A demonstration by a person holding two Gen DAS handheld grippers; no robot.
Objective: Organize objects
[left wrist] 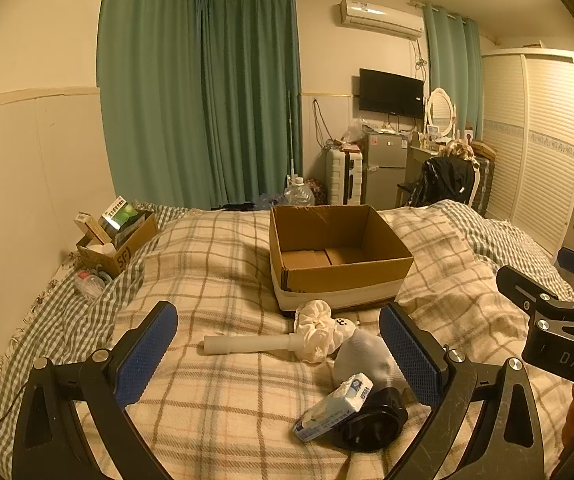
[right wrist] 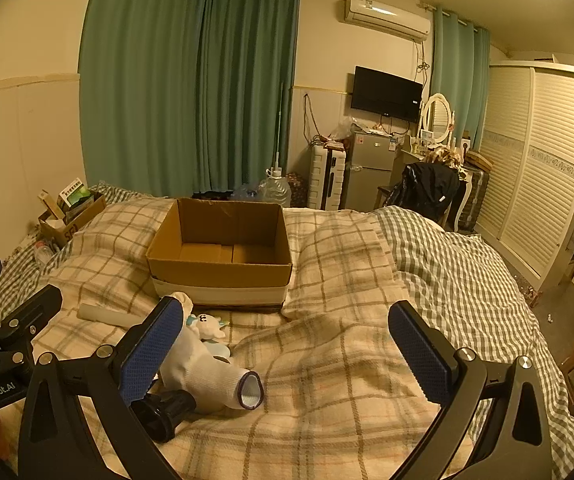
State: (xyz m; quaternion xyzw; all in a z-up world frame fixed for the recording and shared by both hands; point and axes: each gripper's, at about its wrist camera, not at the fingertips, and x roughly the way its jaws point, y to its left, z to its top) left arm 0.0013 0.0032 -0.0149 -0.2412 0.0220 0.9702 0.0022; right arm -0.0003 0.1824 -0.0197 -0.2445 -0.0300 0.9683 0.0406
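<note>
An open, empty cardboard box (left wrist: pixel 339 256) (right wrist: pixel 223 256) stands on the plaid blanket. In front of it lie a white tube (left wrist: pixel 247 345), a cream scrunchie (left wrist: pixel 317 330), a small white plush toy (right wrist: pixel 207 326), a white sock (left wrist: pixel 363 356) (right wrist: pixel 211 380), a tissue pack (left wrist: pixel 333 408) and a black round object (left wrist: pixel 375 420) (right wrist: pixel 167 412). My left gripper (left wrist: pixel 279 356) is open above these items, holding nothing. My right gripper (right wrist: pixel 287 356) is open and empty, over bare blanket to the right of the sock.
A smaller cardboard box (left wrist: pixel 119 240) with packets sits at the bed's left edge by the wall. Beyond the bed are green curtains (left wrist: pixel 207 100), a water jug, suitcase, fridge, chair and wardrobe (left wrist: pixel 535 152). The right gripper's body (left wrist: pixel 555 316) shows at the left view's right edge.
</note>
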